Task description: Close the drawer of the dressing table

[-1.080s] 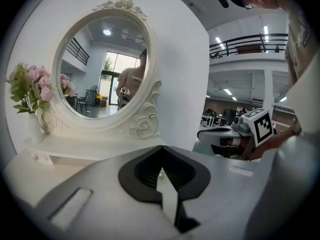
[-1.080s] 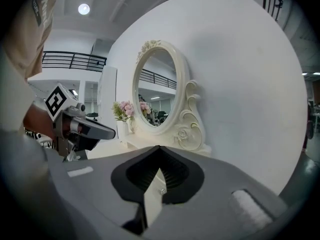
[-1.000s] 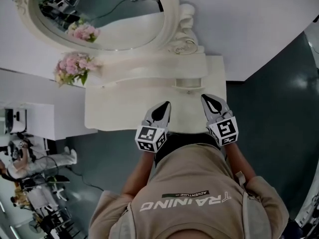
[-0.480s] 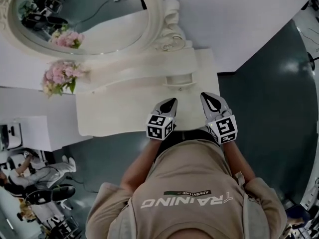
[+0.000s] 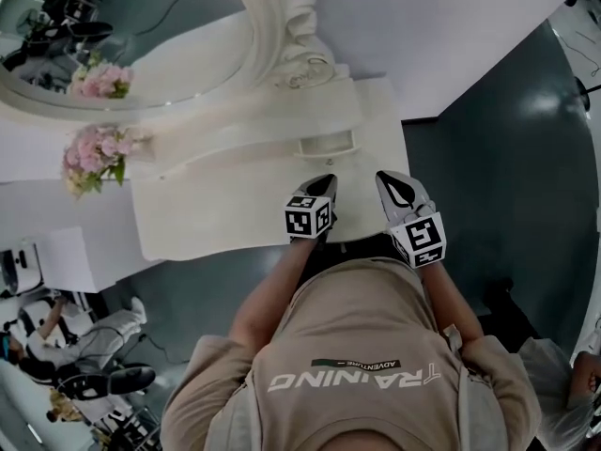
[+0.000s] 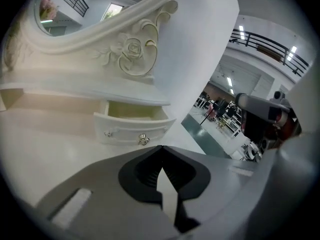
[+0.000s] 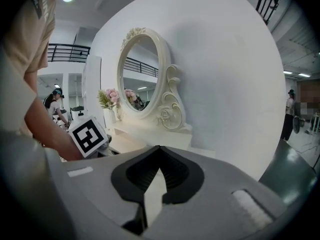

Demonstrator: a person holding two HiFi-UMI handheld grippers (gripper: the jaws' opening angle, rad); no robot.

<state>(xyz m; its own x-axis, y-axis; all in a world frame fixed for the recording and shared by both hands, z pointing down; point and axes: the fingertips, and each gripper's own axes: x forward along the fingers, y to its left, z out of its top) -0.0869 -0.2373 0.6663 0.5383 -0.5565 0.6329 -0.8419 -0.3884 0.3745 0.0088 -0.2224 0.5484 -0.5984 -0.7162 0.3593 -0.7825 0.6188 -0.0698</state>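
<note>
The white dressing table [image 5: 216, 205] stands against the wall under an oval mirror [image 5: 141, 54]. Its small upper drawer [image 5: 328, 145] is pulled out. The left gripper view shows the drawer [image 6: 132, 126] open, empty inside, with a metal knob [image 6: 143, 139] on its front. My left gripper [image 5: 324, 184] hovers over the tabletop just short of the drawer, jaws shut and holding nothing [image 6: 161, 148]. My right gripper [image 5: 390, 178] hangs beside it near the table's right end, also shut and empty [image 7: 159, 147].
A pink flower bouquet [image 5: 94, 153] stands at the table's left end. A carved scroll [image 5: 305, 54] flanks the mirror. Dark floor [image 5: 507, 177] lies right of the table, and a white cabinet [image 5: 75, 252] stands on the left. People stand in the background.
My left gripper has moved forward over the tabletop toward the open drawer. The right gripper has barely moved. The head view has shifted, so the table sits further left.
</note>
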